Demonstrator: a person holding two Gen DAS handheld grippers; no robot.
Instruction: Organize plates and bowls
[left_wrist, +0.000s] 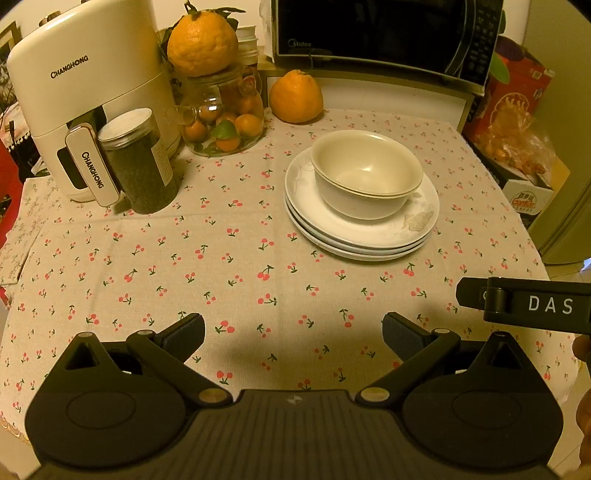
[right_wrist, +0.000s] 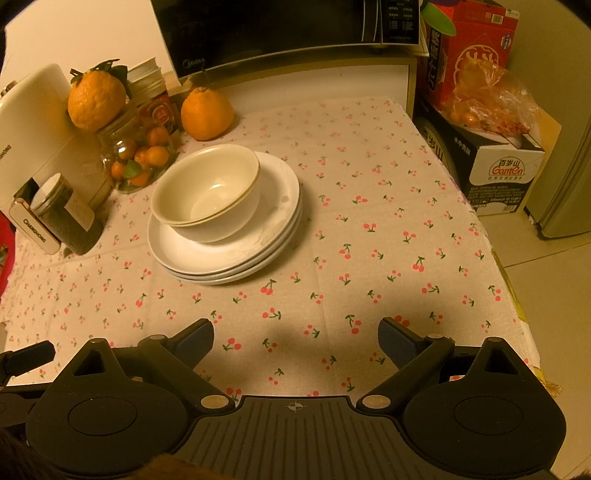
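The left gripper (left_wrist: 293, 332) hangs low over the near part of the counter (left_wrist: 229, 280), jaws spread wide with nothing between them. The right gripper (right_wrist: 295, 338) is just beside it, equally wide and empty; its black body shows at the right edge of the left wrist view.

Farther in, well apart from both, stand the nested bowls (left_wrist: 365, 173), seemingly two by their doubled rim, on a stack of three plates (left_wrist: 354, 236). In the right wrist view the bowls (right_wrist: 207, 192) sit toward the left part of the top plate, not centred.

The likely trouble: pinching only the upper bowl's rim could drag the lower one up and drop it, and a push on the off-centre bowls may slide the smooth plates (right_wrist: 229, 258) on each other. Glazed rims look slippery for flat pads.

Room is good in front and to the right of the stack, where bare cloth runs to the counter's right edge. Left and behind are crowded: a dark jar (left_wrist: 138, 162), a white appliance (left_wrist: 85, 92), a glass fruit jar (left_wrist: 225, 118) and a loose orange (left_wrist: 295, 96) stand near.
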